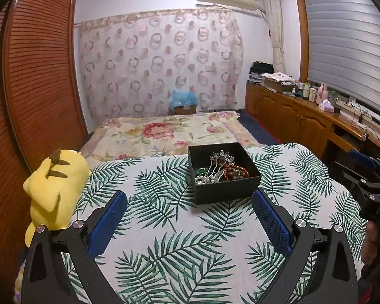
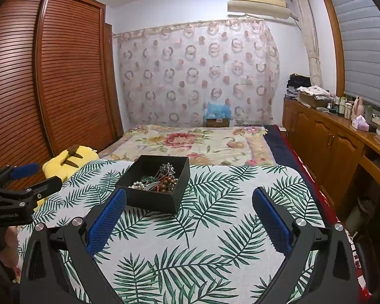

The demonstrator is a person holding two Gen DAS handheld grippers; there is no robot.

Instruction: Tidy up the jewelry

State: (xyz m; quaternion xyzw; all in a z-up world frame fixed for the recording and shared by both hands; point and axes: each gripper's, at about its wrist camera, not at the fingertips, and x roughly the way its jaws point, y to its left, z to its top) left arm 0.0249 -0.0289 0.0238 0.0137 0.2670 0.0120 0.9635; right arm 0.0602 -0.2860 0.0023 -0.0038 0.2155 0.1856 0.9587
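Both grippers — left [image 1: 189, 202] and right [image 2: 189, 200] — are held with fingers spread, empty, over a leaf-print cloth [image 1: 164, 240]; jewelry [image 1: 219, 168] is heaped in a black box [image 1: 225, 192] just beyond.

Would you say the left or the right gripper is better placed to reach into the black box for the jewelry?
Probably the left gripper: the black box sits nearly centred ahead of its open jaws, while it lies off to the left of the right gripper.

free: leaf-print cloth [image 1: 190, 240] before black box [image 1: 225, 190] | obstacle: yellow plush [image 1: 53, 185] left
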